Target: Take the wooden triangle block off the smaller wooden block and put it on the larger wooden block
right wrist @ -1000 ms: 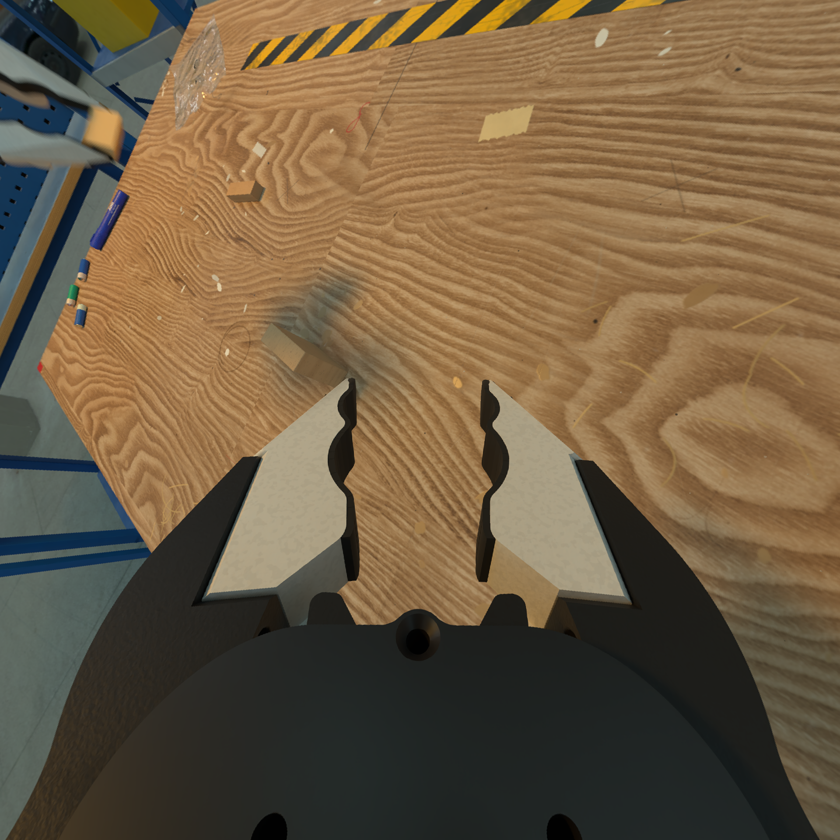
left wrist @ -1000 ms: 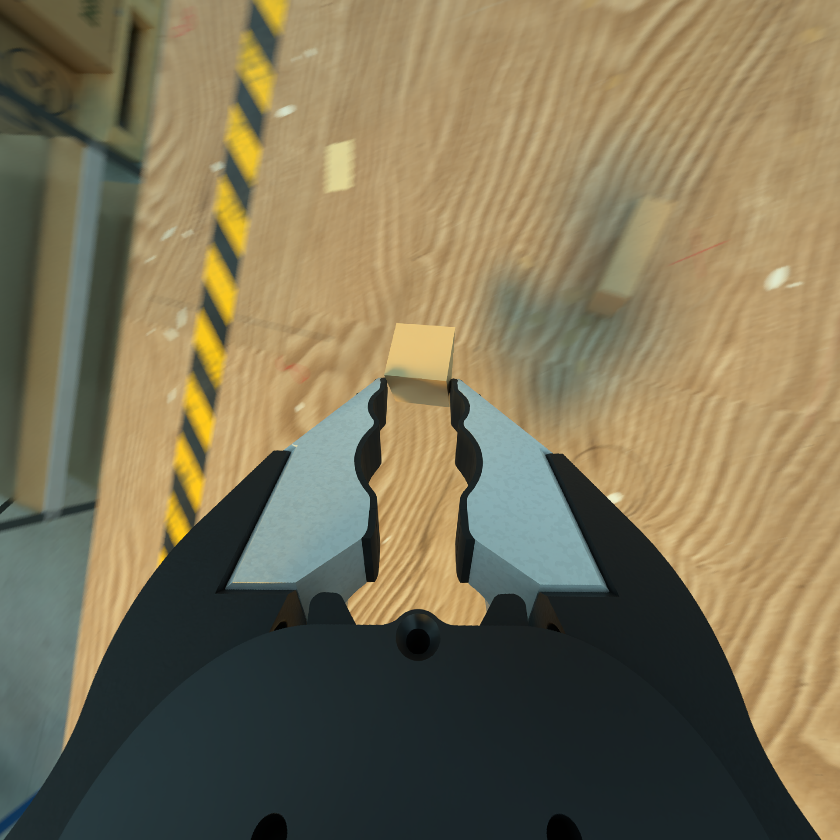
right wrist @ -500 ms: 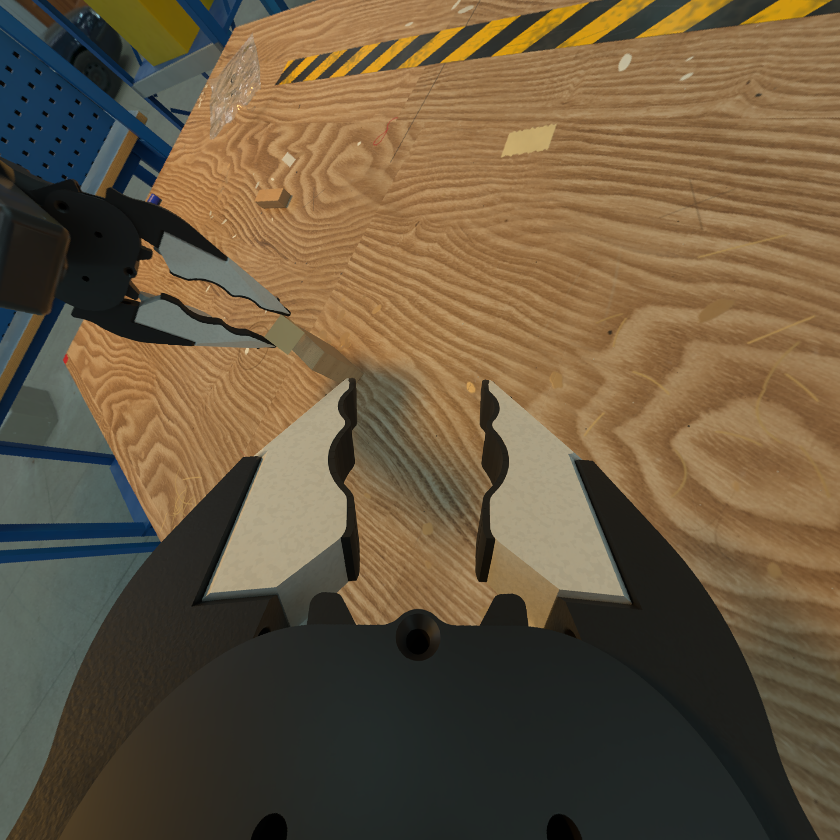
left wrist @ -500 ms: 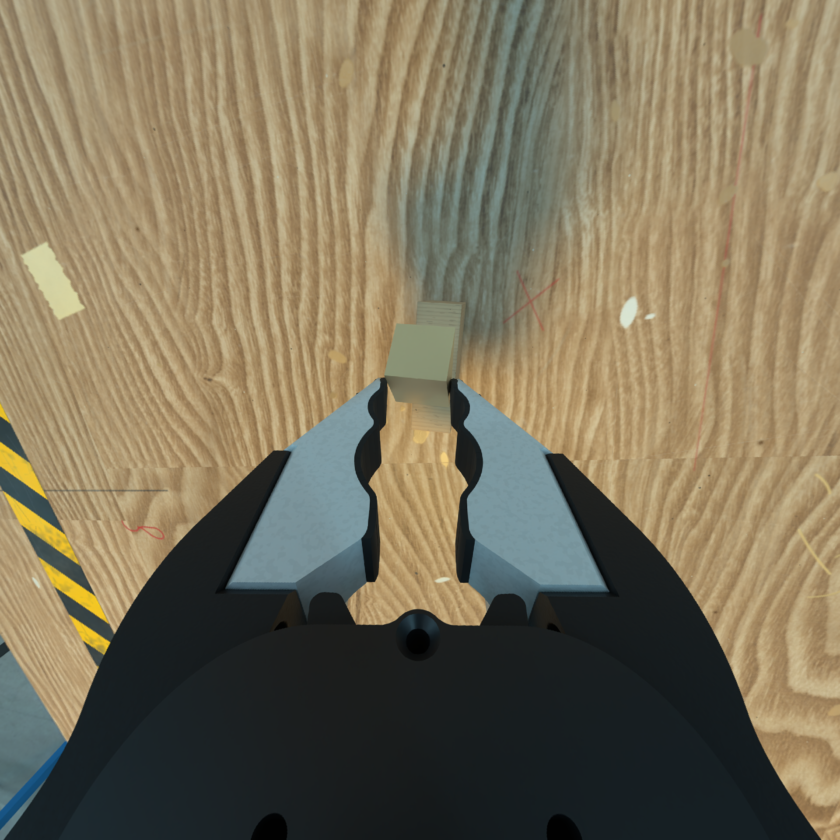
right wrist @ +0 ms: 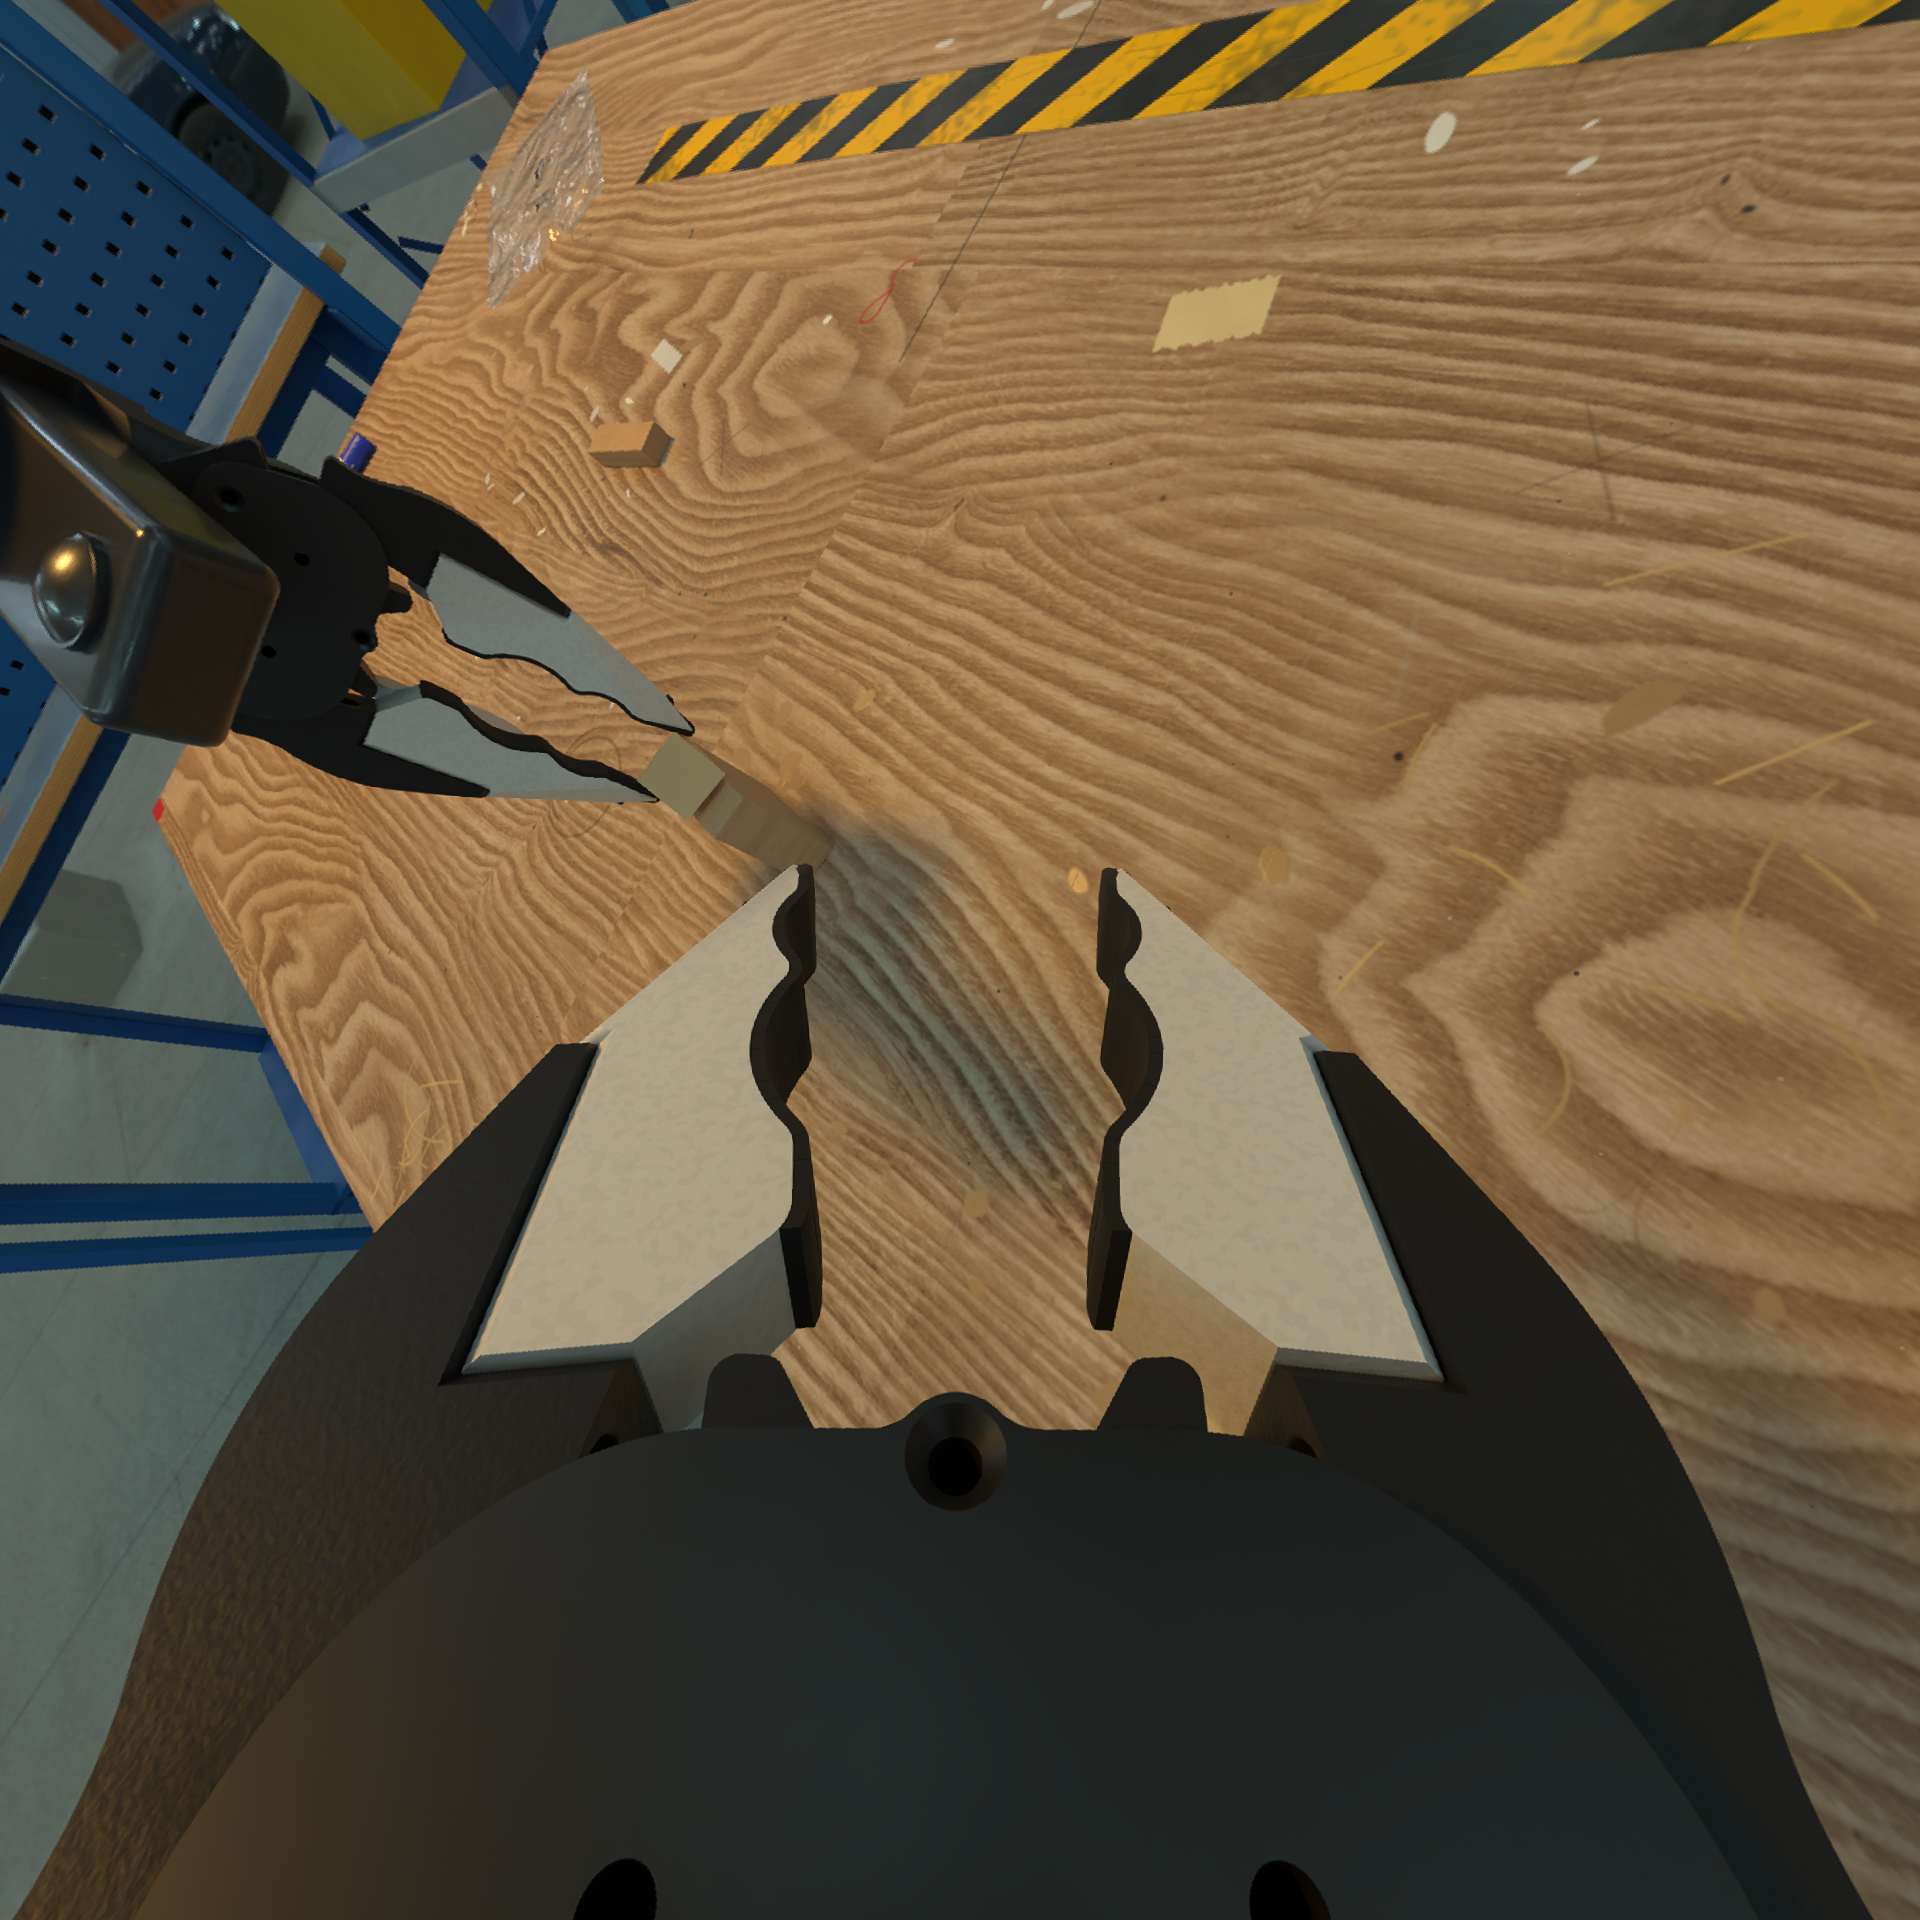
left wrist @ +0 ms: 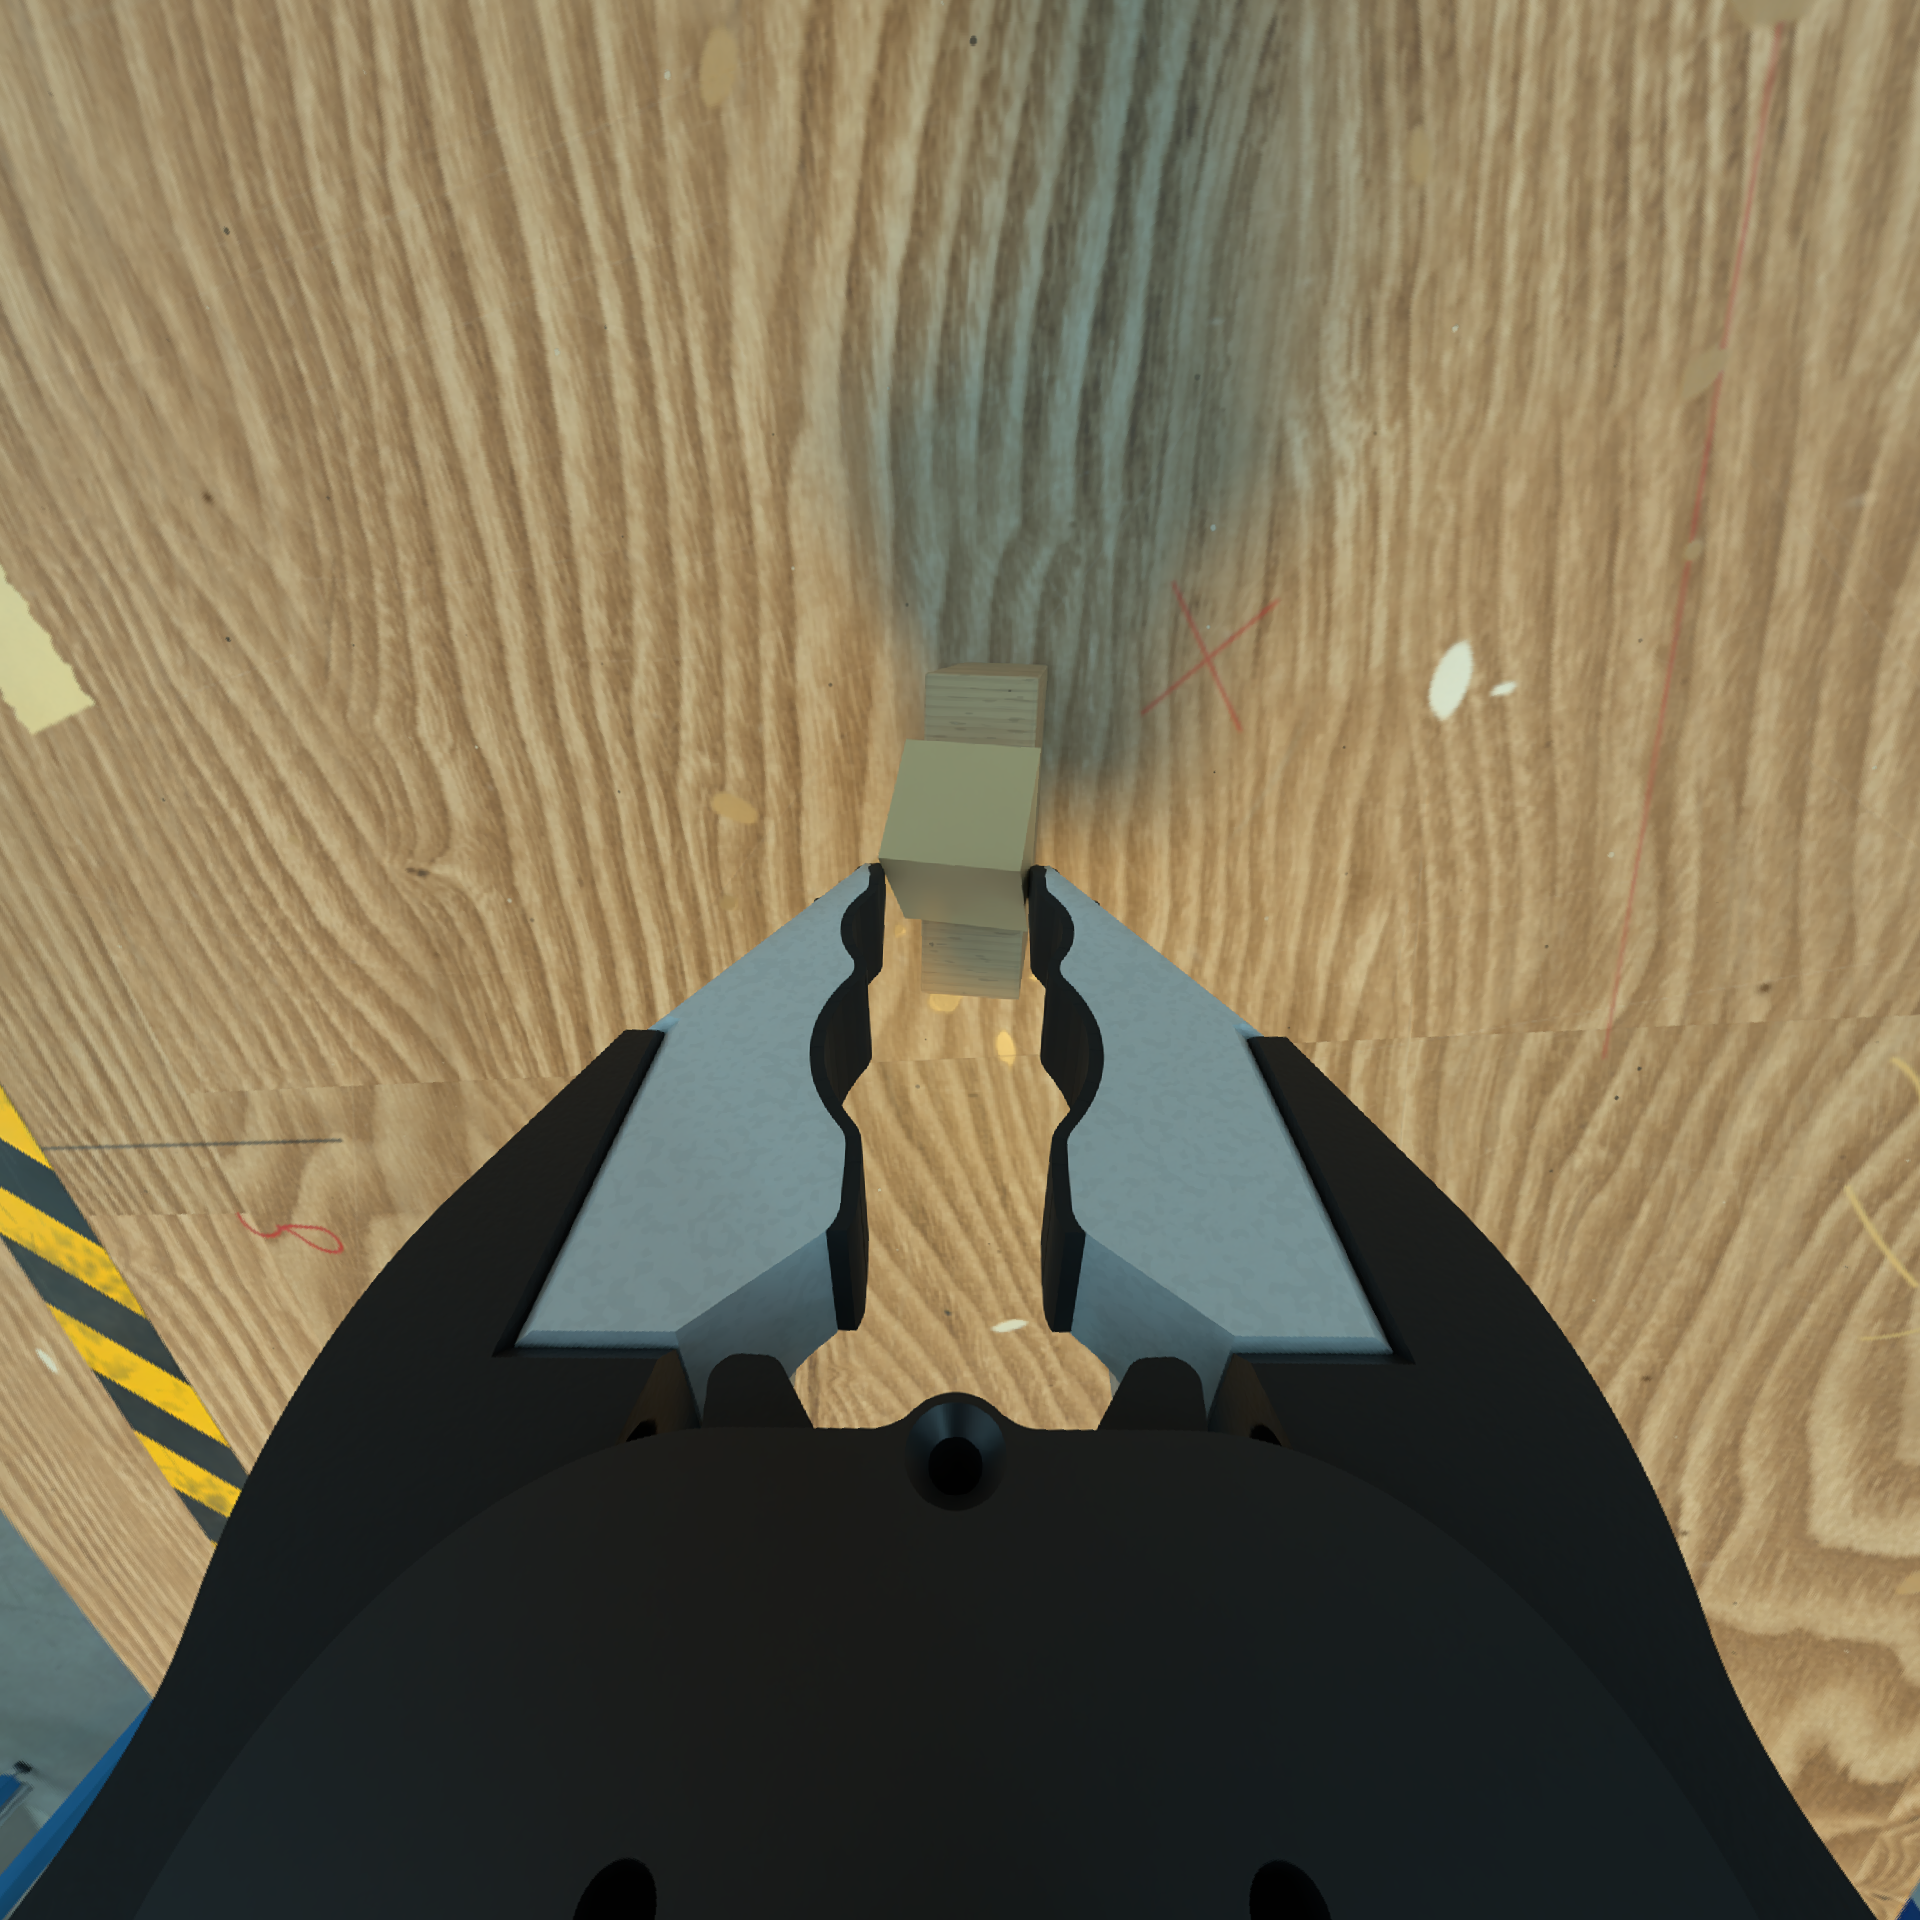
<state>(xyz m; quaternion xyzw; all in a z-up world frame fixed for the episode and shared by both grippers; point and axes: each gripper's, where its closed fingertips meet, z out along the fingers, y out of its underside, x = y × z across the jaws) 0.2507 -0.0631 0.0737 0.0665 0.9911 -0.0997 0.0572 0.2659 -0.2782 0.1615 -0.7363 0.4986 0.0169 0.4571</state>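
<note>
Plywood workbench (right wrist: 1351, 623), strong wavy grain, hazard stripe (right wrist: 1143, 78) of yellow and black along its far edge; blue pegboard racking (right wrist: 114, 260) stands past the left side. Left wrist view: left gripper (left wrist: 956, 883) pinches the wooden triangle block (left wrist: 961, 821) at its very fingertips, jaws narrowed onto both sides of the block. Larger wooden block (left wrist: 982, 707) lies directly beneath, long axis running away from the camera, one end showing beyond the held piece and the other end below it between the fingers. Whether the two touch cannot be told from this angle. Dark soft shadow stretches up the grain beyond them. Red scratched cross (left wrist: 1205, 655) and a white fleck (left wrist: 1451, 677) to the right; a scrap of pale tape (left wrist: 36, 665) at the left edge. Right wrist view gives the side aspect: the left gripper comes in low from the left, the triangle block at its tips sitting against the near end of the larger block, which the right gripper's own left finger partly hides. Right gripper (right wrist: 956, 883) hangs empty, jaws spread wide, over bare bench. Smaller wooden block (right wrist: 629, 444) sits well apart, farther back on the left, seen only here. Crumpled clear plastic (right wrist: 545, 182) near the far corner.
</note>
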